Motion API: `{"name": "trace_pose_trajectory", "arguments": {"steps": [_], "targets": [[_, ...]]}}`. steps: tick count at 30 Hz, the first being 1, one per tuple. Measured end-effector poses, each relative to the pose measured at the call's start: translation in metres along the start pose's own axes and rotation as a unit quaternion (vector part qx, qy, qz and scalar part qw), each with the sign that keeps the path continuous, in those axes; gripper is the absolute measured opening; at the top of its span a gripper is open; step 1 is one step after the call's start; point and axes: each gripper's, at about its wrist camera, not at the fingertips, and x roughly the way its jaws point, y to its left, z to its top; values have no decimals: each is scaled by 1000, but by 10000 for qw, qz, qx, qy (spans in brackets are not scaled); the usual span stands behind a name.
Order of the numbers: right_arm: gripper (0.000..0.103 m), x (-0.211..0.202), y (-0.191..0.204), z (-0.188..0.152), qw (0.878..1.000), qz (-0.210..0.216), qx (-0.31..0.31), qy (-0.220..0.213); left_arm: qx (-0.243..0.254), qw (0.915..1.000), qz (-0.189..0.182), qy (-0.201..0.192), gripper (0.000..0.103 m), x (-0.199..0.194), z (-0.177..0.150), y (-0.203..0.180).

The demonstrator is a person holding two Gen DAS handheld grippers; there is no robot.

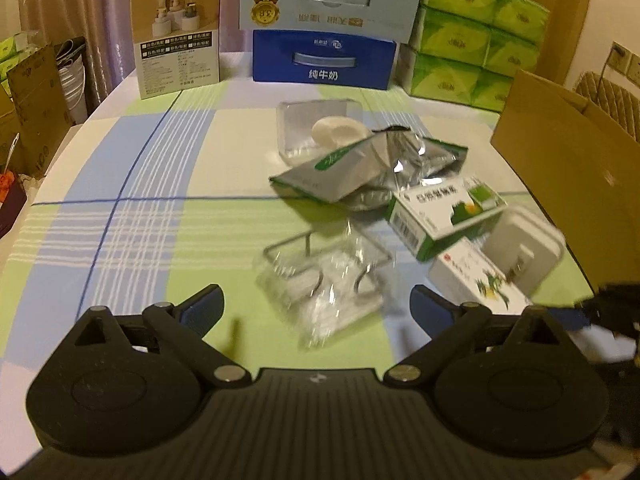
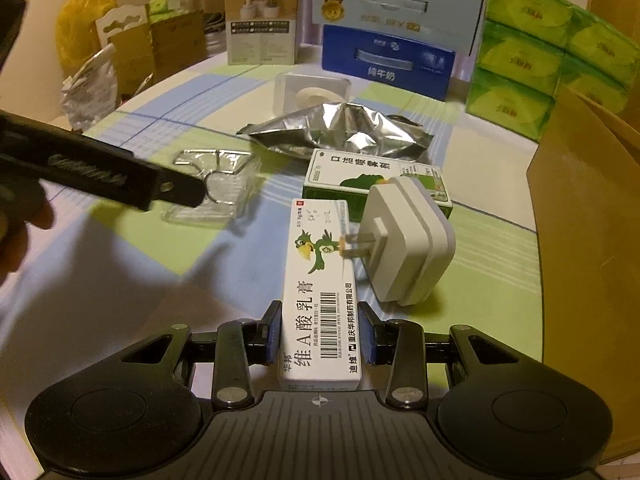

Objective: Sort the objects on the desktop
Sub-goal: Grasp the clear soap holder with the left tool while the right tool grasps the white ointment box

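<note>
Left wrist view: my left gripper (image 1: 316, 312) hung over the counter (image 1: 168, 240) with its fingers spread wide, nothing between them. Just past them sat a clear plastic packet (image 1: 326, 280) with a wire hook inside, blurry, so I couldn't read anything on it. Far back, the blue carton (image 1: 324, 58) read 纯牛奶.

Right wrist view: my right gripper (image 2: 320, 332) had its fingers clamped on the near end of the white ointment box (image 2: 320, 300), printed 维A酸乳膏, 迪维, plus a green bird. A white charger plug (image 2: 404, 248) leaned just beside it, prongs touching the box top. I figured lifting straight and slow was the way, so the plug wouldn't get dragged along. The cardboard box (image 2: 584, 240) on the right looked like the drop spot.
</note>
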Motion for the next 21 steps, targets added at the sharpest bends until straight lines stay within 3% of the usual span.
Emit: {"name": "trace_pose_trajectory", "arguments": {"steps": [7,11,15,21], "targets": [[36,-1,0,-2,9999,-13,111,-66,-236,9997,80,-45,98,28,12,-5],[36,-1,-1,-2,9998,-9,158,-71,-297,9994,151,35,85,36,14,-4],[36,-4,-1,-4,9998,5,211,-56,-144,9998,122,79,77,25,7,-5],[36,-14,3,-13,9994,36,332,18,205,9993,-30,321,77,-16,-27,-11]]}}
